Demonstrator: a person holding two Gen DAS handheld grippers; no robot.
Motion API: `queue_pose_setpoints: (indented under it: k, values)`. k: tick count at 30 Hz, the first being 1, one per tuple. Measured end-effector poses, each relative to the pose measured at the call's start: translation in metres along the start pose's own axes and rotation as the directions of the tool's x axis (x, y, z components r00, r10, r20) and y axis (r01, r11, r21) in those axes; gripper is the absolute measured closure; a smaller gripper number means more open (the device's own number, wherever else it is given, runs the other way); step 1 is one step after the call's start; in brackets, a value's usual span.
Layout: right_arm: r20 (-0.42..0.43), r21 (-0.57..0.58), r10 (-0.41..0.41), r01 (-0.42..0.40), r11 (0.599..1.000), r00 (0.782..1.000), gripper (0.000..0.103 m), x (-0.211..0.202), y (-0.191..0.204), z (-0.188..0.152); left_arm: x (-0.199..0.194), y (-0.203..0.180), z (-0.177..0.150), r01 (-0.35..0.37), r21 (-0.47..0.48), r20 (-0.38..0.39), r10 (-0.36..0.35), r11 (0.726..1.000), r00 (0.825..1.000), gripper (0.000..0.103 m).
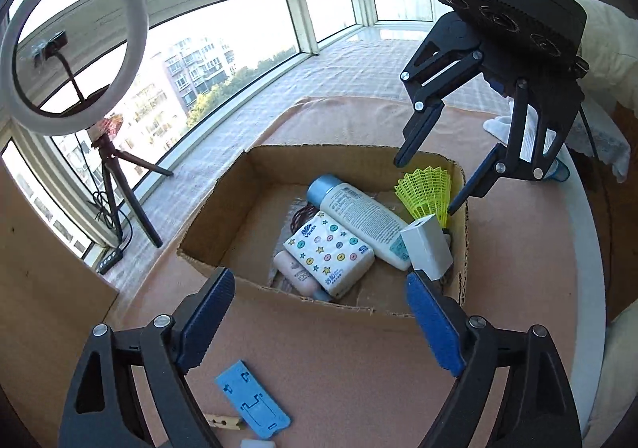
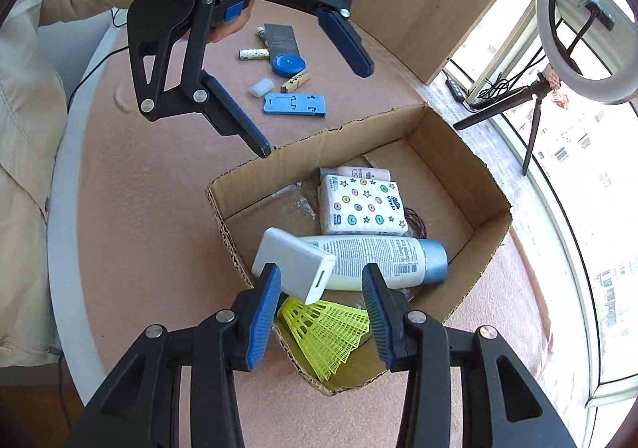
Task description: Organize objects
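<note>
A cardboard box (image 2: 470, 185) sits open on the pink table cover (image 2: 151, 209), and most of the items already lie inside it; a white lotion bottle (image 2: 375, 260) with a blue cap lies across the middle, a star-patterned tissue pack (image 2: 363, 205) rests on its far side over a small pink tube (image 2: 363, 172), a white power bank (image 2: 291, 264) leans on the bottle, and a yellow shuttlecock (image 2: 331, 336) lies in the near corner; the right gripper (image 2: 319, 312) hangs over that corner with its jaws partly apart, the pads touching nothing; the left gripper (image 1: 319, 312) stands wide open above the box's opposite edge, holding nothing; outside the box, on the cover, lie a blue phone stand (image 2: 295, 105), a wooden clothespin (image 2: 296, 82), a blue round cap (image 2: 289, 63) and a battery (image 2: 253, 54).
</note>
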State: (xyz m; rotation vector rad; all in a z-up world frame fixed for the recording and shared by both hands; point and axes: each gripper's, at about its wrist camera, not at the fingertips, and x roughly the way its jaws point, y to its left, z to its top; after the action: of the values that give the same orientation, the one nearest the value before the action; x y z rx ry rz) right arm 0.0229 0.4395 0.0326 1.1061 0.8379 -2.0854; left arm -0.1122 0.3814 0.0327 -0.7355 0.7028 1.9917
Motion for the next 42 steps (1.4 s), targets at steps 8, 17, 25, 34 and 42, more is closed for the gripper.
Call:
queue_pose_setpoints:
  k: [8,17,25,34,42]
  values:
    - [0.035,0.125,-0.115,0.110,0.986,0.993,0.034,0.021,0.023,0.094,-0.099,0.046,-0.124,-0.178,-0.399,0.007,0.197,0.899,0.980,0.004]
    - [-0.120,0.552,-0.070,0.125,0.825,0.990,0.028,0.108,0.074,0.200,-0.185,0.103,-0.262,-0.255,-0.740,-0.098,0.275,0.622,0.956,0.000]
    - [-0.248,0.718,-0.139,0.278,0.638,0.959,0.028,0.158,0.098,0.219,-0.225,0.107,-0.327,-0.260,-0.806,-0.092,0.321,0.531,0.943,0.000]
    - [-0.335,0.752,-0.246,0.415,0.512,0.910,0.028,0.156,0.100,0.213,-0.247,0.099,-0.352,-0.210,-0.829,-0.027,0.337,0.519,0.941,0.000]
    - [-0.370,0.767,-0.259,0.451,0.457,0.892,0.028,0.160,0.103,0.217,-0.250,0.083,-0.348,-0.190,-0.804,0.004,0.324,0.563,0.946,0.000]
